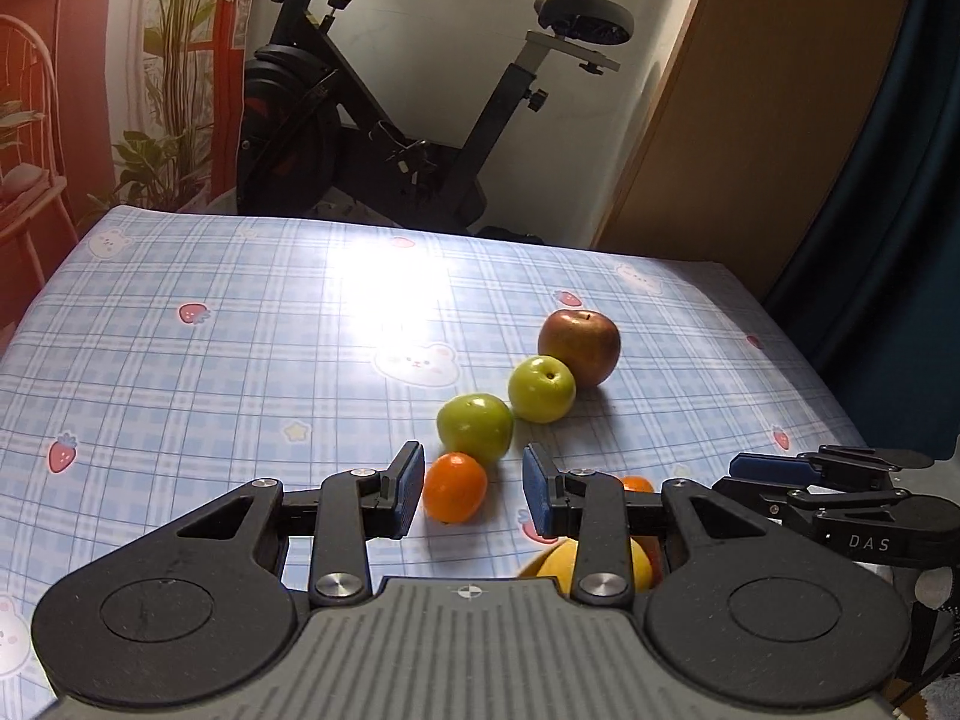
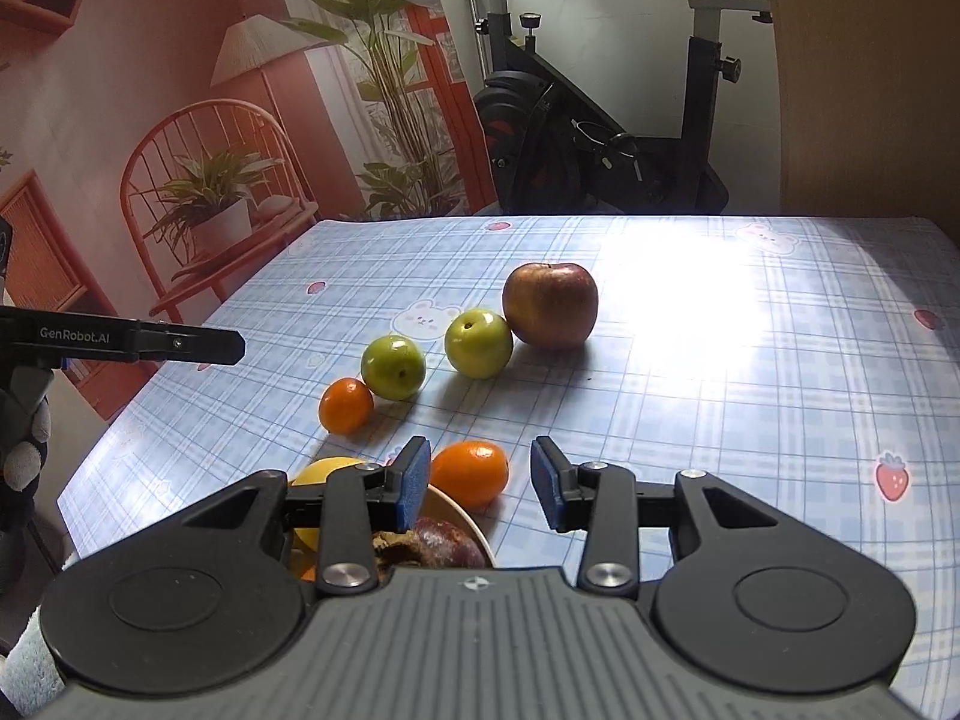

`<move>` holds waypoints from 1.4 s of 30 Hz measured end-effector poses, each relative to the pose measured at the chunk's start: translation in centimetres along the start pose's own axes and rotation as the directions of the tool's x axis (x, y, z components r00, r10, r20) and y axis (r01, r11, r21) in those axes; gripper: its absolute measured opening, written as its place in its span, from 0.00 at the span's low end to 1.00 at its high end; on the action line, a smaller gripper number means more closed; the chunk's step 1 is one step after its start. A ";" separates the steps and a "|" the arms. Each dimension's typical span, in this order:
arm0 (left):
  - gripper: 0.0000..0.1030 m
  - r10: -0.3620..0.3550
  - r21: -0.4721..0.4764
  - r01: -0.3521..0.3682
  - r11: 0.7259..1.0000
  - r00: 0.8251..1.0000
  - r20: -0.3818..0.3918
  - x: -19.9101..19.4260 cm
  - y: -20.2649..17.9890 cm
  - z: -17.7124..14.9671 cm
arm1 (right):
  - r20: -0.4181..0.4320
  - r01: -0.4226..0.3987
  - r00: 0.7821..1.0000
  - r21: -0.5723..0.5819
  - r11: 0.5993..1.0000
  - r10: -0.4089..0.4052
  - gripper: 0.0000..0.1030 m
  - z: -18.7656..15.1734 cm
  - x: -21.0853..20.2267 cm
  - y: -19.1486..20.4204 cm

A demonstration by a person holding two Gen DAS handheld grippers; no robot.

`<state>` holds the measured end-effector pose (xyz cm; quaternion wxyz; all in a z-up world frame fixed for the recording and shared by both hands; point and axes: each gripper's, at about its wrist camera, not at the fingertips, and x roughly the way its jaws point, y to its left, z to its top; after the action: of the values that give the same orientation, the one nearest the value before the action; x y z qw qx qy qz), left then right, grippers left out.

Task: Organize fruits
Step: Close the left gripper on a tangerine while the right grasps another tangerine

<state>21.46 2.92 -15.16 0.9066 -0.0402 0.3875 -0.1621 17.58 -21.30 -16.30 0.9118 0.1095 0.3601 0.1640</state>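
Observation:
On the blue plaid tablecloth (image 1: 210, 372) a row of fruit runs diagonally: a red apple (image 1: 579, 347), two green apples (image 1: 542, 389) (image 1: 475, 427) and a small orange (image 1: 454, 487). My left gripper (image 1: 474, 492) hovers open over that orange, its pads clear of it. A second orange (image 2: 470, 474) lies beside a bowl (image 2: 462, 525) holding a yellow fruit (image 2: 327, 471) and a dark purple one (image 2: 450, 543). Above this orange my right gripper (image 2: 482, 483) stands open, touching nothing. The right wrist view repeats the red apple (image 2: 550, 304), green apples (image 2: 478, 342) (image 2: 393, 366) and first orange (image 2: 345, 405).
An exercise bike (image 1: 384, 120) stands behind the table's far edge, beside a painted backdrop (image 2: 180, 120) and a wooden panel (image 1: 750, 120). The other gripper shows at each view's side (image 1: 774, 471) (image 2: 198, 345), with a gloved hand (image 2: 24, 456) below.

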 end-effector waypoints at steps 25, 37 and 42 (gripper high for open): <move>0.49 -0.036 0.018 0.038 0.999 0.994 -0.100 6.3 1.4 -0.9 | -0.166 -0.024 0.985 0.089 0.996 0.039 0.48 0.7 7.2 -1.1; 0.37 -0.044 -0.017 0.042 0.999 0.992 -0.120 7.6 1.8 -1.5 | -0.165 -0.028 0.985 0.143 0.989 0.051 0.46 0.4 7.5 -1.5; 0.37 -0.038 -0.012 0.037 0.999 0.993 -0.112 7.0 1.6 -1.5 | -0.140 -0.021 0.989 0.133 0.991 0.040 0.43 0.3 7.1 -1.4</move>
<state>25.40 2.26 -21.35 0.8799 -0.0426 0.4379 -0.1792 22.97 -19.96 -20.88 0.8721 0.1626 0.4326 0.1612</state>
